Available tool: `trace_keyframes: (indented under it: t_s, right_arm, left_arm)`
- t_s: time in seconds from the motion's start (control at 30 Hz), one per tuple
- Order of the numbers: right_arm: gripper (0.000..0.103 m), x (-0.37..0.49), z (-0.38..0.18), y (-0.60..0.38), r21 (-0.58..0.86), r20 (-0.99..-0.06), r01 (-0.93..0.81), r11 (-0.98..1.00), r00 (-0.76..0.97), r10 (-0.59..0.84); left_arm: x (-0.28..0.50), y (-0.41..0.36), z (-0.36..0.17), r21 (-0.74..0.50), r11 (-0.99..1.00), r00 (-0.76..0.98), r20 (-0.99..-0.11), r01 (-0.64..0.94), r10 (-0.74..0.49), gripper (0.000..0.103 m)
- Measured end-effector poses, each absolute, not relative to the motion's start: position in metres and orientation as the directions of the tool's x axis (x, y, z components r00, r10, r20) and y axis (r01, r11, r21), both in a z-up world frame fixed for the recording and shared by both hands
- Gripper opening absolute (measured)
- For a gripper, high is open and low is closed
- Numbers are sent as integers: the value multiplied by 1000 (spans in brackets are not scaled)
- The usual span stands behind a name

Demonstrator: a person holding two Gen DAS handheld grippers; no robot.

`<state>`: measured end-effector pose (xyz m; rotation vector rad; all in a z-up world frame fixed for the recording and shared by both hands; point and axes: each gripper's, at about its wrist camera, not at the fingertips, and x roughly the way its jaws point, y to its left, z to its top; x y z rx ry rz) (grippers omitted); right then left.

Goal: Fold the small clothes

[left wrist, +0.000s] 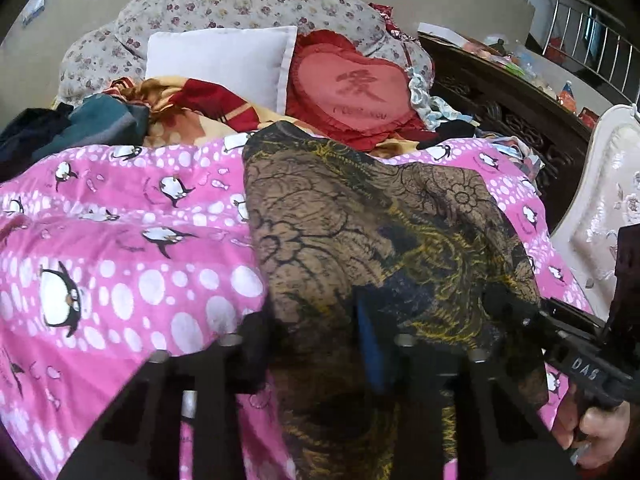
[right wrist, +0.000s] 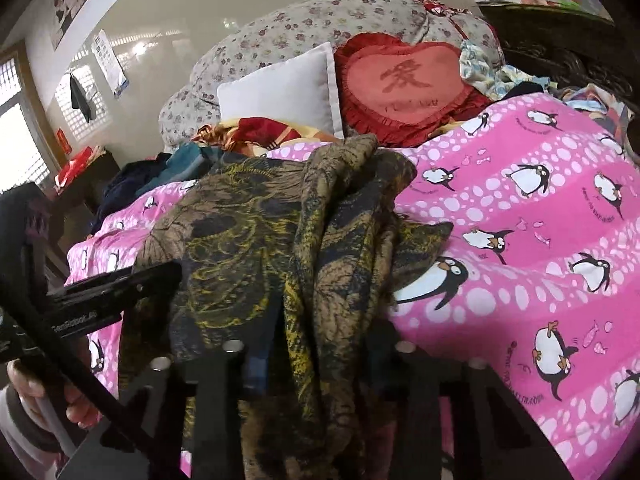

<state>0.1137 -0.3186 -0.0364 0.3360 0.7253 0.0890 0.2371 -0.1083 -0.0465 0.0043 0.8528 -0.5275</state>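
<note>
In the left wrist view, the pink penguin-print quilt [left wrist: 120,248] fills the left half of the frame, and the brown patterned garment [left wrist: 360,232] lies on it from the centre toward the lower middle, where it drapes over the left gripper [left wrist: 316,344]. The cloth hides the gripper's tips, so it seems clenched on the near hem, though the closure itself cannot be seen. At the lower right edge of that frame the right gripper [left wrist: 576,344] reaches in at the garment's other near corner, a hand below it. In the right wrist view the left gripper [right wrist: 120,288] enters from the left edge against the garment [right wrist: 248,216], which spreads flat at centre left and bunches into thick vertical folds at the centre, falling over the right gripper's [right wrist: 316,344] tips; whether those tips are clamped on cloth cannot be told. To the right lies bare quilt [right wrist: 520,240]. The step in hand looks like smoothing the piece before a fold, and it would go best if both grips kept level, drew gently apart to flatten the bunched middle, then laid the hem down evenly. The garment's long axis runs from the near hem away toward the heart-shaped cushion [right wrist: 404,80] in the upper centre, its far end pointing there.
</note>
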Motion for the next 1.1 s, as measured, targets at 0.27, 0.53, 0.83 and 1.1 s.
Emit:
trace_keyframes:
  t_s: [0.27,0.53,0.83,1.1]
  right_arm:
    - [23,77,19,-303,438,-532,-66,897,785,317]
    - [23,21,48,-259,481,-492,-171,860,758,427]
    - [25,-8,-39,-215,494,-666,-99,864,595,450]
    - [42,-25,-13,-216,334,-673,-48,941,686,274]
  left_arm:
    - [220,-64,-1,-319,848,493,-705,422,-510,24]
    - [144,-13,44,-275,854,514,-702,442,-493,24]
    - [97,25,-55,-248,899,395,-833,362,-389,27]
    - [76,44,-41,-177,913,512,-781,367,-358,38]
